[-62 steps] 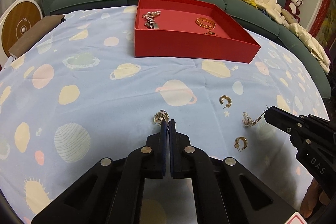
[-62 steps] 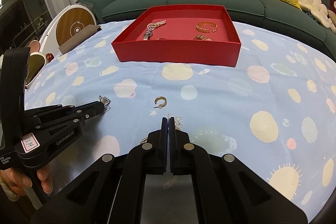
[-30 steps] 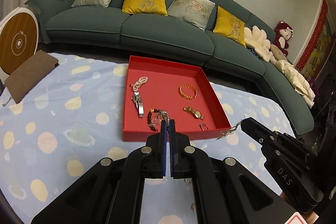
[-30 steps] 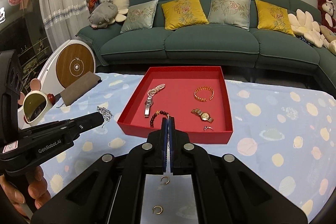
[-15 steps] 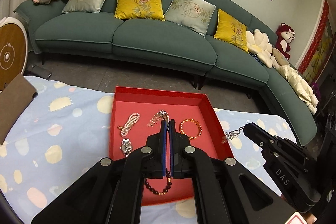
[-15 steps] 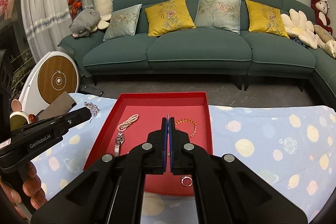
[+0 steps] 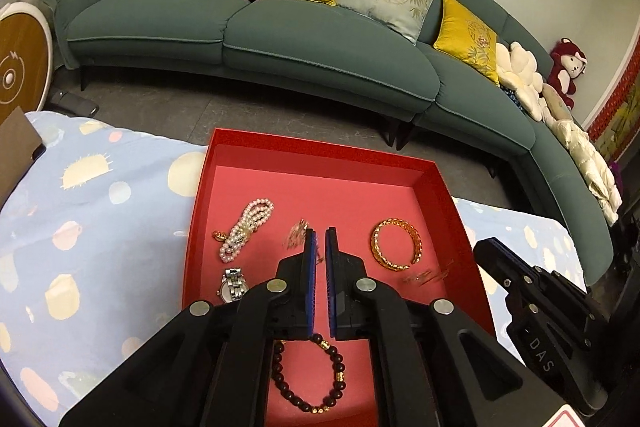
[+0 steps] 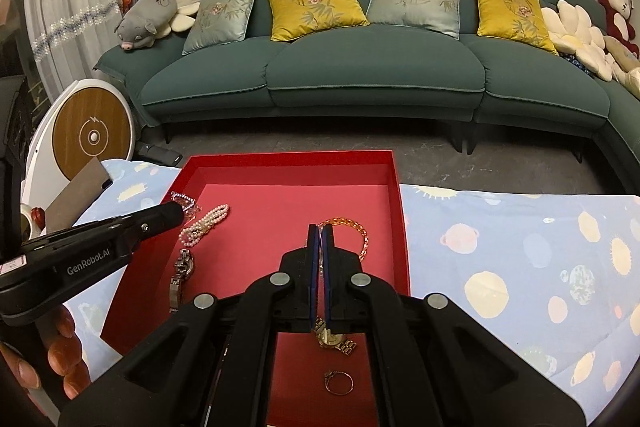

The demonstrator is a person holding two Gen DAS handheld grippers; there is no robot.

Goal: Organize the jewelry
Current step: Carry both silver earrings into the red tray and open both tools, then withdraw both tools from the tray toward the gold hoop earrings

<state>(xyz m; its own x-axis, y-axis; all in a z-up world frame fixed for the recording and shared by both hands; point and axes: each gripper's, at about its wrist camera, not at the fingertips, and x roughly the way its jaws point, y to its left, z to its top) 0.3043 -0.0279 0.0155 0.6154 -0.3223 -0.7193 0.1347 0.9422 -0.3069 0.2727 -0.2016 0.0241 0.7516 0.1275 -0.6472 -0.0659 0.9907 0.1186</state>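
Over the red tray (image 7: 198,211) on the planet-print cloth (image 7: 92,227), both grippers hang. Inside, L to R: pearl bracelet (image 7: 247,227) w/ silver watch (image 7: 233,285) below it, dark bead bracelet (image 7: 308,375) nearer, gold bangle (image 7: 397,245) at R. Left gripper (image 7: 320,239): jaws slightly apart, a blurred sparkly earring (image 7: 296,229) just beside its tip. Right gripper (image 8: 320,231): jaws nearly together; a second blurred piece (image 7: 426,275) shows near its tip.
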